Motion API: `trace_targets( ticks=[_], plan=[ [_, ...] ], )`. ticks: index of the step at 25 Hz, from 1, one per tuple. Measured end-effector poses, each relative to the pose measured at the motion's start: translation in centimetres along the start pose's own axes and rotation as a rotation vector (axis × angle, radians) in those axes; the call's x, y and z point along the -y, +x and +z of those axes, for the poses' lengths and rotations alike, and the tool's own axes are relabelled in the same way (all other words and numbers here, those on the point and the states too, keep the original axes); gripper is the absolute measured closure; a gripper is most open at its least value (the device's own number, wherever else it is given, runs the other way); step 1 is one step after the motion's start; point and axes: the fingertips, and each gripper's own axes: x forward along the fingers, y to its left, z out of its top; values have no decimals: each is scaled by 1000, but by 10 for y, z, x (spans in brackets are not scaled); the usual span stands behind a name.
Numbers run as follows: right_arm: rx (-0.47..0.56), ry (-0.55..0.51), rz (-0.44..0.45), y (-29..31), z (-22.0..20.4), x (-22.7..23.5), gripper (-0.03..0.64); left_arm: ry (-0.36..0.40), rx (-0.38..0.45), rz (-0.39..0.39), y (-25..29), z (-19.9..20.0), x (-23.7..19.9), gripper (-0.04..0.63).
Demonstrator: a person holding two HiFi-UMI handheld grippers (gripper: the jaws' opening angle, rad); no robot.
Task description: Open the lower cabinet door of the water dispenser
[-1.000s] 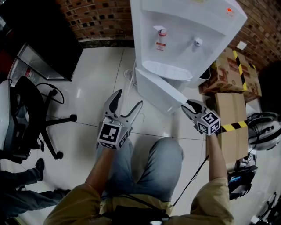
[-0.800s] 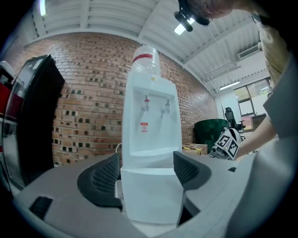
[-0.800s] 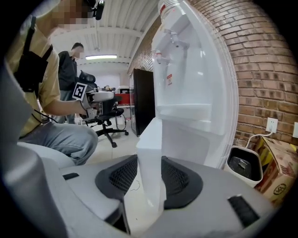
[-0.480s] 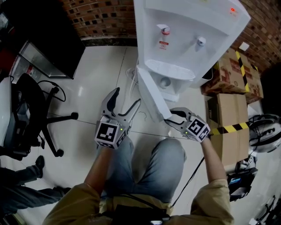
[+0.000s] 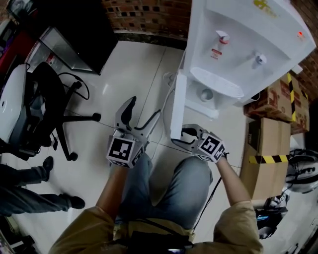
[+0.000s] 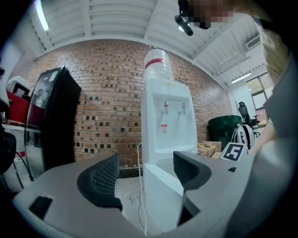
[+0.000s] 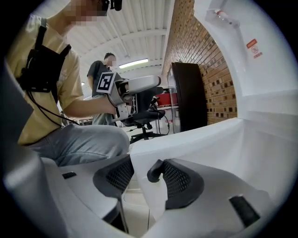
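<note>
Crouching in front of the machine, the person has blue-jeaned knees (image 5: 186,178) nearest to me, and a grey two-jaw gripper stuck out from each hand.

The left gripper (image 5: 144,110) hangs over the pale tiled floor (image 5: 114,69) with its jaws spread wide and nothing between them; its own view looks level at the front of the machine.

The right gripper (image 5: 183,136) sits at the free edge of the white lower cabinet door (image 5: 178,104). Its jaws are opening, with that thin white edge between the ribbed pads (image 7: 177,179) (the grip looks let go rather than pinched).

The door itself stands swung well out from the cabinet, hinged on the side away from the right gripper, so it juts toward the person between the two grippers.

Behind it rises the white water dispenser (image 5: 243,39), with its two taps above a drip tray and the lower cabinet now showing. A thin white cable (image 5: 170,82) trails on the floor beside its base.

Off to the left stands a black office chair (image 5: 54,99). Cardboard boxes with yellow-and-black tape (image 5: 271,149) sit to the right, and a red brick wall (image 5: 149,12) closes the back.
</note>
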Motion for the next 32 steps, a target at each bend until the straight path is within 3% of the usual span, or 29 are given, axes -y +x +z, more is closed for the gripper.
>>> trace_targets(
  ticks=[5, 8, 16, 23, 29, 32],
  plan=[
    [11, 14, 17, 57, 23, -2, 388, 5, -12, 68, -22, -1, -28, 250],
    [10, 6, -16, 86, 37, 3, 387, 11, 4, 100, -32, 1, -38, 250],
    [-11, 136, -234, 153, 61, 32, 390, -2, 28, 160, -60, 8, -67, 250],
    [93, 237, -417, 191, 88, 61, 388, -33, 64, 209, -72, 22, -89, 250],
    [138, 322, -536, 218, 102, 95, 379, -14, 71, 220, -79, 31, -90, 250],
    [142, 351, -553, 222, 104, 104, 373, -10, 76, 224, -84, 35, -90, 250]
  ],
)
